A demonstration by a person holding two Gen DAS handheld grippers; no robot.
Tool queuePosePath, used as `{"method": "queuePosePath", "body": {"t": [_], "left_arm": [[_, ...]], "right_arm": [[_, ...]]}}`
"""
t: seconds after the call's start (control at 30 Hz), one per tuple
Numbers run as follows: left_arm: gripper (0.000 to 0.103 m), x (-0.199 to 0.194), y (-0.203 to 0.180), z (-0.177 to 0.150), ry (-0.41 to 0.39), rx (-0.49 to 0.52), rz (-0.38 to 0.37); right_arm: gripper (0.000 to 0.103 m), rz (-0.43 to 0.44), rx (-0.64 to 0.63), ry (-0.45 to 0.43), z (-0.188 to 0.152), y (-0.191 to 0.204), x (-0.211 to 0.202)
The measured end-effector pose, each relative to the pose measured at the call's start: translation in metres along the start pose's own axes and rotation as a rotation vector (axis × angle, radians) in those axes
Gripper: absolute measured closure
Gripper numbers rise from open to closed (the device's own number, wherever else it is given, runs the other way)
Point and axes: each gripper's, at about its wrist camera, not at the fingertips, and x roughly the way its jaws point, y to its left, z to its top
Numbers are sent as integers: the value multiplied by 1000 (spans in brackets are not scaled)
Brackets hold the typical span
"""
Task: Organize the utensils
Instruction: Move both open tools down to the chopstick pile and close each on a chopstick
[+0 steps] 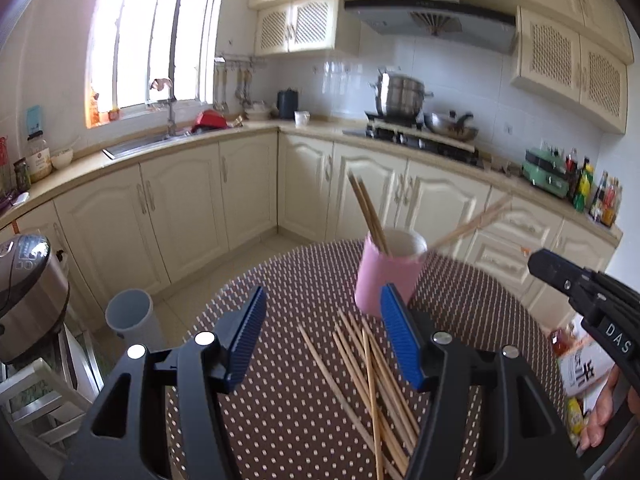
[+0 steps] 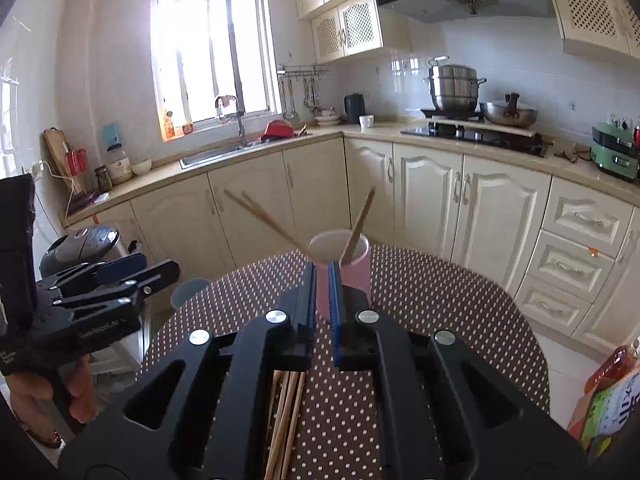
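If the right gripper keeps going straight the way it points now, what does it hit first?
Most likely the pink cup. The right gripper has its jaws shut and empty, and their tips line up with the cup's near wall, below the chopsticks standing in it. Only bare polka-dot table seems to lie between, though depth is uncertain.

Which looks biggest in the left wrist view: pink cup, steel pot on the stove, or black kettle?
1. pink cup, largest, though it is nearest the camera
2. steel pot
3. black kettle, smallest

Pot and kettle stand far off, so true sizes stay unsure.
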Motion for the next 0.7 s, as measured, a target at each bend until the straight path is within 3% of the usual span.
{"method": "queuePosePath", "body": {"t": [0.13, 0.3, 0.57, 0.63, 0.7], "left_arm": [[44, 40, -11, -25, 202, 46, -31], [44, 85, -20, -52, 374, 47, -67], [45, 123, -34, -66, 486, 62, -80], [54, 130, -37, -67, 503, 66, -88], [58, 136, -39, -68, 521, 69, -92]], "right_arm": [[96, -4, 7, 63, -26, -5, 15], [96, 0, 36, 158, -55, -19, 39], [96, 37, 120, 307, -85, -38, 71], [96, 49, 123, 333, -90, -38, 76], [96, 61, 128, 353, -94, -37, 80]]}}
